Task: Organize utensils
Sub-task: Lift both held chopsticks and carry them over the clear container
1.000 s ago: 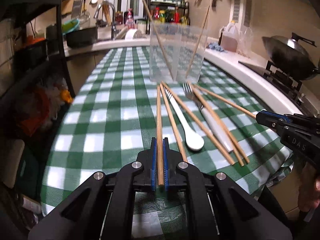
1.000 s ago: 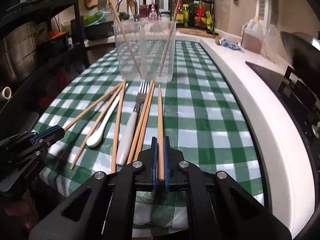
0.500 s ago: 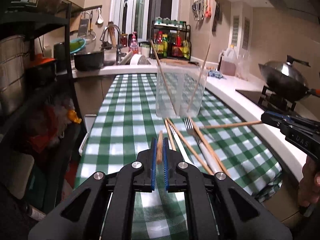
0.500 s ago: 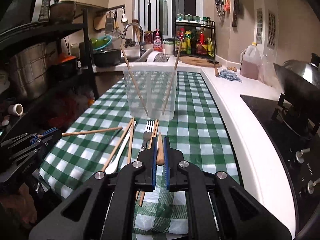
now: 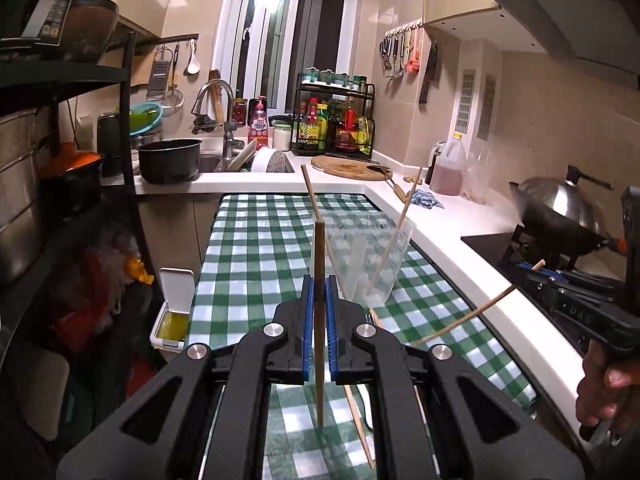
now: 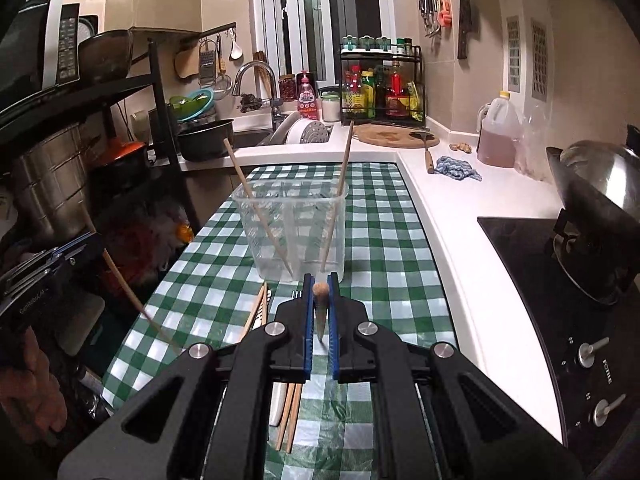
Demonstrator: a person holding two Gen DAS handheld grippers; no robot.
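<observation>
My left gripper (image 5: 319, 280) is shut on a wooden chopstick (image 5: 319, 320) that stands nearly upright between the blue pads. My right gripper (image 6: 321, 280) is shut on another chopstick (image 6: 321, 304), seen end-on; in the left wrist view that chopstick (image 5: 468, 318) slants down from the right gripper (image 5: 536, 270). The left gripper (image 6: 86, 242) and its chopstick (image 6: 128, 292) show at the left of the right wrist view. A clear plastic container (image 6: 292, 232) ahead on the checked tablecloth (image 6: 380, 248) holds two leaning chopsticks (image 6: 260, 212). More chopsticks (image 6: 290, 412) and a white-handled utensil lie under the grippers, partly hidden.
A white counter (image 6: 460, 248) runs along the right, with a black stove (image 6: 560, 292) and a lidded wok (image 5: 560, 208). A dark shelf rack (image 5: 80, 160) with pots stands left. Sink, dish rack and bottle rack (image 5: 336, 120) are at the far end.
Both grippers have risen well above the table, each lifting its chopstick off the cloth. The chopsticks have tipped from lying flat to hanging steeply, and the container now sits lower in view.
</observation>
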